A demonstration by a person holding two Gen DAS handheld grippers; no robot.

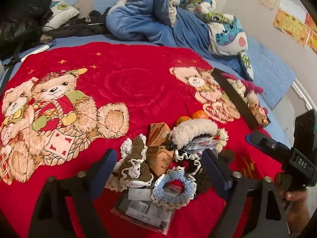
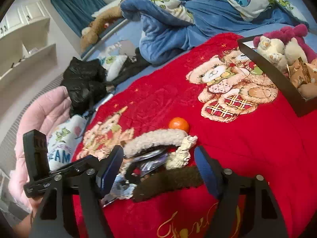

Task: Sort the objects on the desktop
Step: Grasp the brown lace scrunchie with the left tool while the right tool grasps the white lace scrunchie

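we see both tools spread over the pile on the red blanket point(image 1: 138, 75): left tool point(image 1: 158, 168) around the brown scrunchie point(image 1: 136, 164), right tool point(image 2: 158, 170) around the dark headband point(image 2: 168, 180), neither pinching.

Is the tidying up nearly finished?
Not yet. Some plush toys already sit in the black box. Both grippers, left and right, hang open over the pile, holding nothing. The oranges, blue scrunchie and fluffy headbands still wait.

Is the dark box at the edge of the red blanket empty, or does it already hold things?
It holds things: the dark box contains plush toys and brown packets.
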